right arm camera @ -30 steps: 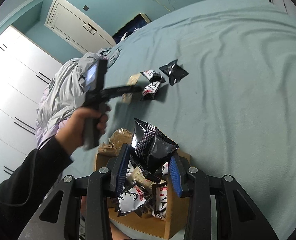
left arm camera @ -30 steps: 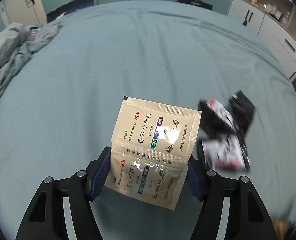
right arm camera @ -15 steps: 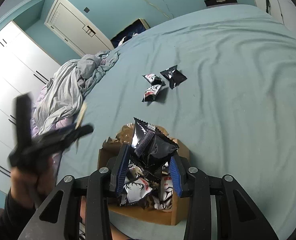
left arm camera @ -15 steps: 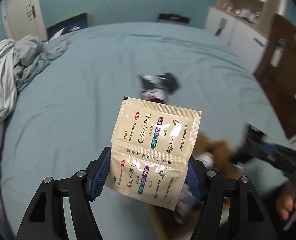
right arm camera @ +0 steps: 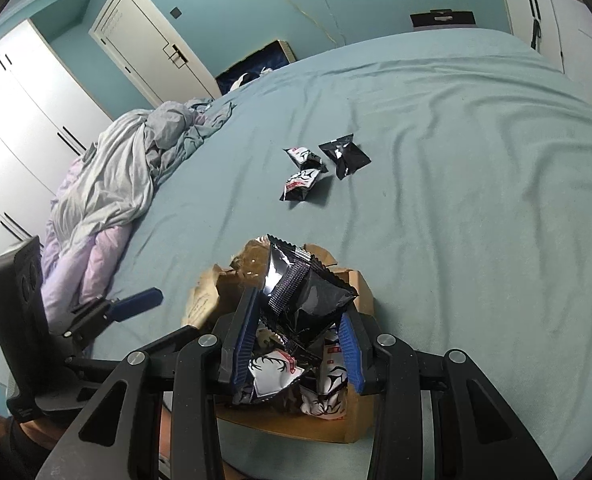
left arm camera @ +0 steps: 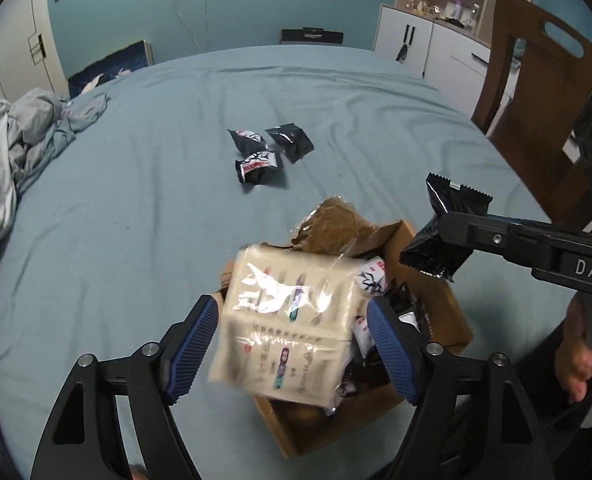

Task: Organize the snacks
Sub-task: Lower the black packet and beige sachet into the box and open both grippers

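Left tool [left arm camera: 291, 344]: jaws spread wide, blue pads clear of the cream sachet pair [left arm camera: 287, 324] on both sides. The sachets are blurred and appear to be in free fall, directly over the cardboard box [left arm camera: 448, 312] that sits on the bed [left arm camera: 135, 200]. Judged as the drop step for this tool.

Right tool [right arm camera: 296, 340]: clamped on a black snack packet [right arm camera: 308, 296], held above the same box [right arm camera: 356, 292]; in the left view that packet [left arm camera: 444, 232] hangs over the box's far right edge. The box already holds several black-and-white packets [right arm camera: 271, 372] and a crinkled brown bag [left arm camera: 332, 220] at the back.

Three black packets [left arm camera: 267, 152] lie loose on the bed, well apart from the box (close together, two of them touching or nearly so).

To do the step well, as I judge it:
- Keep the left tool level and over the box centre until the sachets have settled; the pair is broad and flat and could bridge the heap or slide off the near wall.
- Lift the left tool straight up and out before the right one comes in, since both crowd the same opening.
- Bring the right tool lower and toward the box middle before letting go; the packet is puffy and light, and a release from height over the rim could bounce it onto the bed.
- The box is filling up. Lay items flat where possible.
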Available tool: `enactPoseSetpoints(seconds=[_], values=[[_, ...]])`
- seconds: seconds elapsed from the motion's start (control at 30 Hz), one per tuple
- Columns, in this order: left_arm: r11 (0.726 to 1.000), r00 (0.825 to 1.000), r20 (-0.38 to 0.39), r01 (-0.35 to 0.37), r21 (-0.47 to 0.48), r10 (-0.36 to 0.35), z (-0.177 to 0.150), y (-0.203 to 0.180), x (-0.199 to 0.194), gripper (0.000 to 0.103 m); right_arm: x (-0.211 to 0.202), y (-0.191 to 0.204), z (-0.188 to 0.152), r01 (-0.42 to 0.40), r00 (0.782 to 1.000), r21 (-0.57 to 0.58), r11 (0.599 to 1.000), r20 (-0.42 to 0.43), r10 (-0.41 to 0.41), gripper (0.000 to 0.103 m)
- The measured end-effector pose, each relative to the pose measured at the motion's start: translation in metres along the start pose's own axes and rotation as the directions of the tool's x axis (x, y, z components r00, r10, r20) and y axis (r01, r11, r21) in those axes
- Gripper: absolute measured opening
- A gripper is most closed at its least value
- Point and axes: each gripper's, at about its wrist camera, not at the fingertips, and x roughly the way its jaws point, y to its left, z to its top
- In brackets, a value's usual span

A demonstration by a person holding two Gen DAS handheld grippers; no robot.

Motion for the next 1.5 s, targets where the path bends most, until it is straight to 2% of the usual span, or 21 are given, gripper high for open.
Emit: enactPoseSetpoints(seconds=[0.23,0.53,0.7,0.8,0.87,1.03,1.23,1.37,1.5], values=[[0.997,0.998,-0.023,-0.067,-0.037,0.066,-0.001,0.014,0.007,0.080,0.007,0.006,0.001,-0.004,1.000,-0.032,0.999,-0.030,0.003,0.036],[0.994,0.995,-0.039,-0.091,-0.061,0.089,-0.002,0.020,0.012,0.080,0.022,0.028,-0.003,-0.016,0.994,-0.140,0.990,-0.105,0.001,0.038],[0.992,0.994,-0.048,-0.102,-0.078,0.098,-0.001,0.023,0.012,0.080,0.028,0.032,-0.004,-0.025,0.992,-0.140,0.990,-0.129,0.006,0.040],[0.990,0.994,-0.035,-0.110,-0.089,0.107,0.000,0.025,0.010,0.080,0.032,0.030,-0.004,-0.005,0.989,-0.112,0.994,-0.147,-0.011,0.054],[0.989,0.994,-0.031,-0.107,-0.100,0.105,0.001,0.026,0.008,0.080,0.030,0.030,-0.003,0.012,0.991,-0.101,0.995,-0.134,-0.025,0.062],[0.987,0.994,-0.026,-0.105,-0.125,0.103,0.001,0.030,0.006,0.080,0.017,0.031,-0.005,0.041,0.997,-0.098,0.994,-0.068,-0.048,0.071],[0.981,0.996,-0.047,-0.088,-0.170,0.081,0.002,0.036,0.008,0.080,0.018,0.029,-0.007,0.066,0.996,-0.097,0.993,-0.061,-0.072,0.071],[0.981,0.995,-0.048,-0.094,-0.170,0.087,0.003,0.037,0.009,0.080,0.017,0.022,0.006,0.070,0.996,-0.083,0.994,-0.053,-0.074,0.071],[0.981,0.995,-0.046,-0.096,-0.171,0.090,0.004,0.037,0.010,0.080,0.015,0.018,0.023,0.129,0.991,-0.136,0.982,-0.016,-0.133,0.071]])
